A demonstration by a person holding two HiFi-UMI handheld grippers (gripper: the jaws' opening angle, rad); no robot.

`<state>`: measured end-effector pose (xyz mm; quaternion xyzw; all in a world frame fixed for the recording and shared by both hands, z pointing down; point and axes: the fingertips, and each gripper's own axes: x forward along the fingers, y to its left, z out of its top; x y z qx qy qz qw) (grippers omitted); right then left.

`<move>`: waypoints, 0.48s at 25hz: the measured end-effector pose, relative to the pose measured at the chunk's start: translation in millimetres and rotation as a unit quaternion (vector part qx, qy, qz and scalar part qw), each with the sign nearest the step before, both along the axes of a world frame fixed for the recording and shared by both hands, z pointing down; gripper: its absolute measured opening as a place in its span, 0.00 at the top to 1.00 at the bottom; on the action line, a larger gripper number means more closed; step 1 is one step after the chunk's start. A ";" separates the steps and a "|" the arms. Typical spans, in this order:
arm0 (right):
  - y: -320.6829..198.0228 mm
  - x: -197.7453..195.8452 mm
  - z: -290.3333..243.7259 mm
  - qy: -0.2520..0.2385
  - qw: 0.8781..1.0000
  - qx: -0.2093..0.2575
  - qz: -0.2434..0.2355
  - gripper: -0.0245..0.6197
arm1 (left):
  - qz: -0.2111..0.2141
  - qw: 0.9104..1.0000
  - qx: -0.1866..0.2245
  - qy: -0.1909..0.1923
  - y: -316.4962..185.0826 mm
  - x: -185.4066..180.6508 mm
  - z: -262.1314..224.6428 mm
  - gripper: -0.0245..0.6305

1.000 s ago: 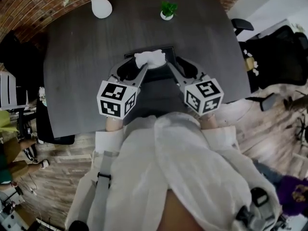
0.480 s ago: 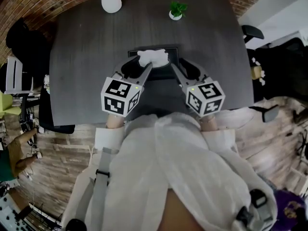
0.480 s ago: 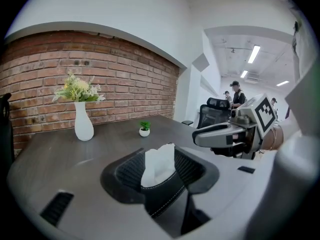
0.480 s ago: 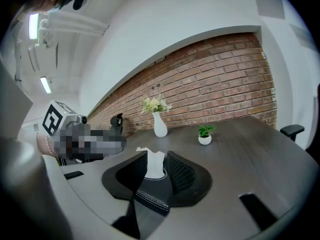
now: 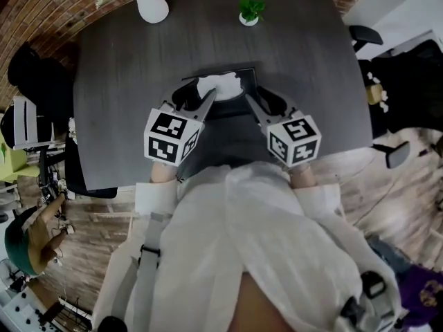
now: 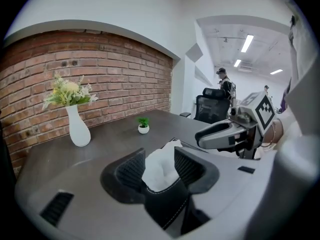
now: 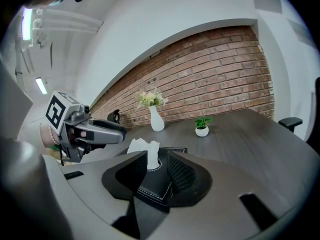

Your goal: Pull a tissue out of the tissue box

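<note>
Head view: grasp step, no pull yet. Black tissue box (image 5: 246,80) on dark matte table (image 5: 118,116), with crumpled white tissue (image 5: 221,85) standing from box's top slot. Left gripper (image 5: 208,97) at tissue; right gripper (image 5: 250,102) at box's near right edge.

Left gripper view: jaws apart, ribbed pads bracketing soft tuft above box, no squeeze evident. Next, likely: close on tissue, lift straight up from box.

Right gripper view: jaws apart, straddling box's white-stitched leather corner. Probably there to steady box.

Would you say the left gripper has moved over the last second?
No, not noticeably: the left gripper sits at the near edge of the tissue over the tissue box, as before.
</note>
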<state>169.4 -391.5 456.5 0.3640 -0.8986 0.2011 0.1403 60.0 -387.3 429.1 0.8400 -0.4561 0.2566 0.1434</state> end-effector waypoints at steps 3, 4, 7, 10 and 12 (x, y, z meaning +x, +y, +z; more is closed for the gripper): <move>-2.6 2.5 5.8 0.015 1.000 -0.001 0.002 0.78 | 0.034 0.999 -0.008 -0.029 -9.2 2.8 6.5 0.71; -2.9 2.6 7.1 0.021 1.000 -0.003 0.002 0.78 | 0.044 0.998 -0.010 -0.041 -12.2 3.2 8.3 0.71; -1.1 2.5 11.3 0.030 0.999 -0.013 0.000 0.78 | 0.074 0.994 -0.009 -0.084 -20.3 3.9 14.5 0.71; -0.6 2.8 17.4 0.034 0.999 -0.023 -0.001 0.78 | 0.111 0.985 -0.015 -0.132 -24.8 9.2 27.4 0.71; -1.3 4.7 21.3 0.037 0.999 -0.026 0.001 0.78 | 0.131 0.981 -0.016 -0.143 -28.2 15.1 32.5 0.71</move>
